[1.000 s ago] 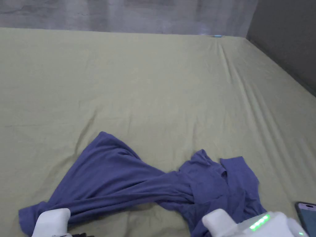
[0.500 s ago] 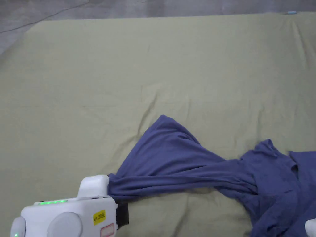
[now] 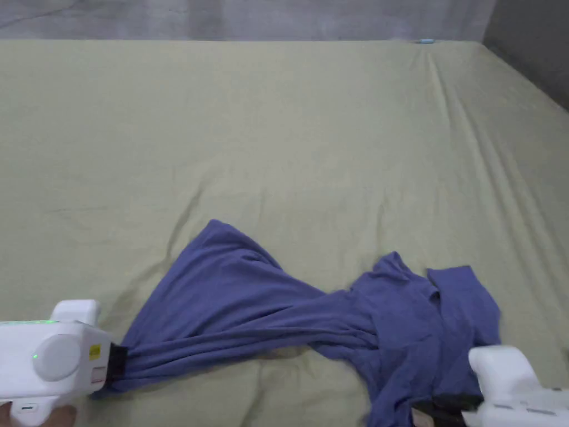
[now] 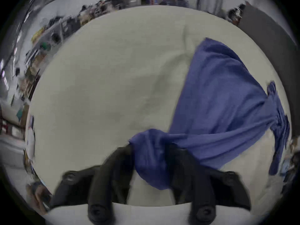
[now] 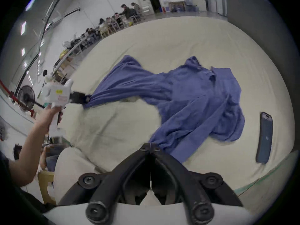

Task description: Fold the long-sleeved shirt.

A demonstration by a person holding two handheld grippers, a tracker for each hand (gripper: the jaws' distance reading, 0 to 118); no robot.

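- Because the blue long-sleeved shirt [image 3: 311, 328] was bunched and twisted, not flat, the head view showed it drawn out along the near edge of the bed [image 3: 278, 139]: the left gripper [image 3: 114, 361] gripped its gathered end toward the near left, pulling cloth taut, while the right gripper [image 3: 444, 408] met the crumpled mass near the near right corner.
- Seen from the left gripper view, both jaws were clenched on a wad of cloth, so the pull could spread the body fan-wise toward the far side.
- Seen from the right gripper view, its jaws met tip to tip at the shirt's near edge, apparently pinching it, anchoring that end. A phone [image 5: 264, 137] lay just beside the shirt, near the bed's right edge.
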